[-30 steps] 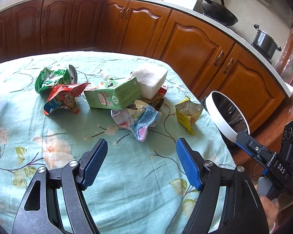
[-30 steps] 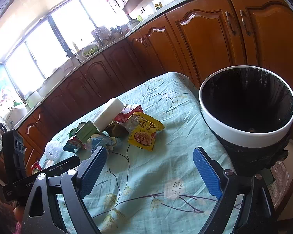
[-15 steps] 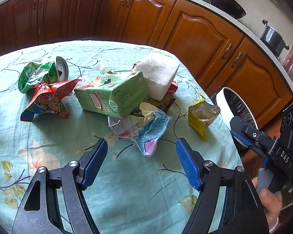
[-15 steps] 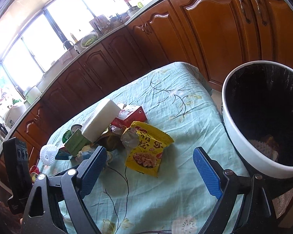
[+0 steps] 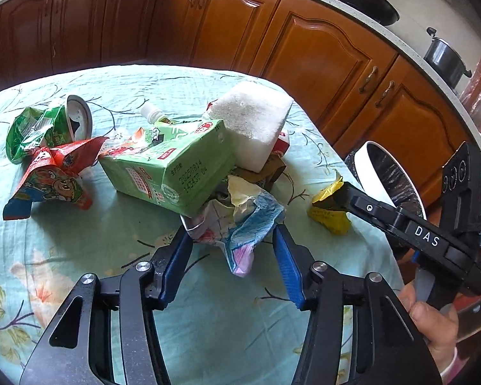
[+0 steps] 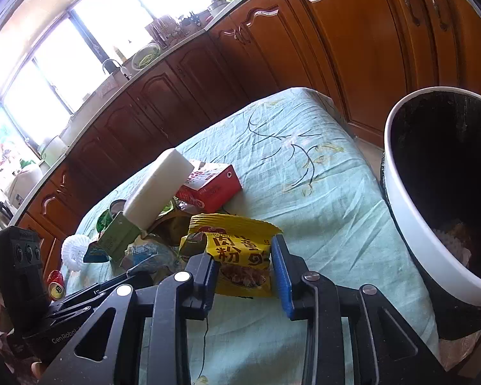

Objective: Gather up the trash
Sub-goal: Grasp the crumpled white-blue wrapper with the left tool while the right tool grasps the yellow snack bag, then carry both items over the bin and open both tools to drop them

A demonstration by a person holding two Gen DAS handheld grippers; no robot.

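**Both grippers close on table litter**

Left wrist view: the left gripper (image 5: 232, 247), jaws closing, brackets a crumpled wrapper (image 5: 237, 221) at the pile's near edge; light, limp, best pinched at its bunched middle.

Right wrist view: the right gripper (image 6: 243, 264), jaws closing, straddles a yellow snack packet (image 6: 237, 250) beside the bin (image 6: 410, 224); thin, slippery foil.

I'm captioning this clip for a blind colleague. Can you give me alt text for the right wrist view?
The right gripper, jaws closing, has a yellow snack packet between them on a green flowered tablecloth. A white bin with a black liner stands to the right; more trash, a white foam block and a red box, lies behind.
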